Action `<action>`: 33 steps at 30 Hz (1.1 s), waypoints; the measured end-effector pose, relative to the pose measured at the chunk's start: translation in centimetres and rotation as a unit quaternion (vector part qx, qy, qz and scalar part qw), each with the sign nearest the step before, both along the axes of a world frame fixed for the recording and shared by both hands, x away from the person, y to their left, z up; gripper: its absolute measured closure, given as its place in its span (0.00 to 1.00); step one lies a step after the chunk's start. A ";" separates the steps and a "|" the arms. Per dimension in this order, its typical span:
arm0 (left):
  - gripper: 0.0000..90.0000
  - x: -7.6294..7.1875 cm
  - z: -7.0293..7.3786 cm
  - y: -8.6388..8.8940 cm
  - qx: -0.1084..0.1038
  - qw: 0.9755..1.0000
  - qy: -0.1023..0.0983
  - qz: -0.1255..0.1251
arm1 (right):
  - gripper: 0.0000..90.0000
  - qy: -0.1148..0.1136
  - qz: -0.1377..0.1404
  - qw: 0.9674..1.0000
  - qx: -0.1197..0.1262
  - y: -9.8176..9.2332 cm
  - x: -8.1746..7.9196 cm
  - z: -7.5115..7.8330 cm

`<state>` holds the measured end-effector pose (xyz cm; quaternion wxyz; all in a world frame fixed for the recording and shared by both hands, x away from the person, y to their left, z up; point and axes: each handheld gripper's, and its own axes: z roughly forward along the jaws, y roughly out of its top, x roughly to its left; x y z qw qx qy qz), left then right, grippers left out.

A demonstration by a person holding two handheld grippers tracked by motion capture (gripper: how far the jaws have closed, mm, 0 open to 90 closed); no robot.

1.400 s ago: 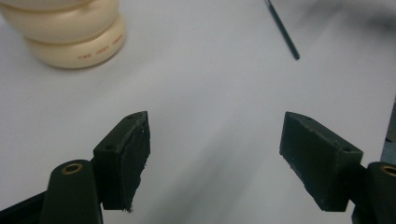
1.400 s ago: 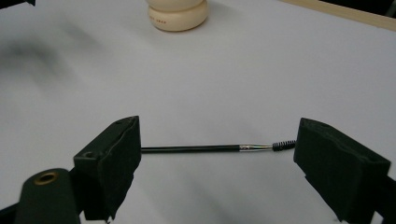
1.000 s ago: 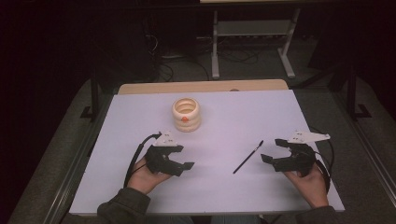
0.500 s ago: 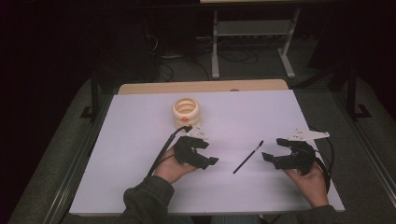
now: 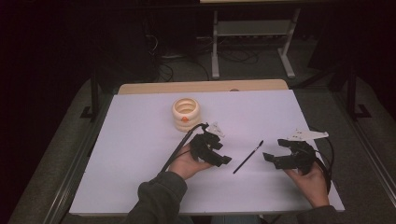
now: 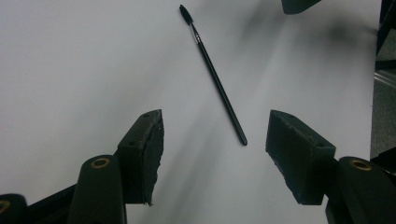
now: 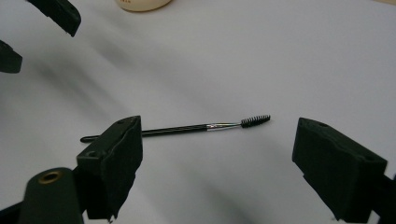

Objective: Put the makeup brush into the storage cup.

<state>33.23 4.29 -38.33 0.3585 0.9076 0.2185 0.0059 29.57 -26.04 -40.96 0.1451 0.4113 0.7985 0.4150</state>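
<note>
The thin brush point(image 5: 248, 157) lies flat on the worktop point(image 5: 140, 140) between both spread grippers: left gripper point(image 5: 223, 159) near its handle end (likely lining up), right gripper point(image 5: 269, 157) waiting.

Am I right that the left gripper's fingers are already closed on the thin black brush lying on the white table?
Not quite. The left gripper's fingers are open, and the thin black brush lies untouched on the white table, its handle end ahead of them. The left gripper view shows this.
</note>
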 end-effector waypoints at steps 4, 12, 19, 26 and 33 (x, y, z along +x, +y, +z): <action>0.44 0.0 0.1 -1.2 0.011 1.000 -0.001 -0.009 | 0.17 -0.001 -0.004 1.000 -0.002 -0.2 0.1 0.0; 0.51 0.5 -0.3 -3.5 0.040 0.999 0.007 -0.022 | 0.17 -0.001 -0.004 1.000 -0.004 -0.2 0.2 0.0; 0.53 1.1 -1.4 -5.0 0.071 0.997 0.011 -0.013 | 0.17 0.002 -0.005 1.000 -0.006 -0.2 0.3 -0.2; 0.57 1.3 -2.1 -6.2 0.083 0.996 0.015 -0.015 | 0.17 0.005 -0.003 1.000 -0.011 0.0 0.4 -0.3; 0.61 1.2 -2.9 -7.6 0.100 0.995 0.017 -0.018 | 0.17 0.007 -0.006 1.000 -0.009 0.0 0.4 -0.3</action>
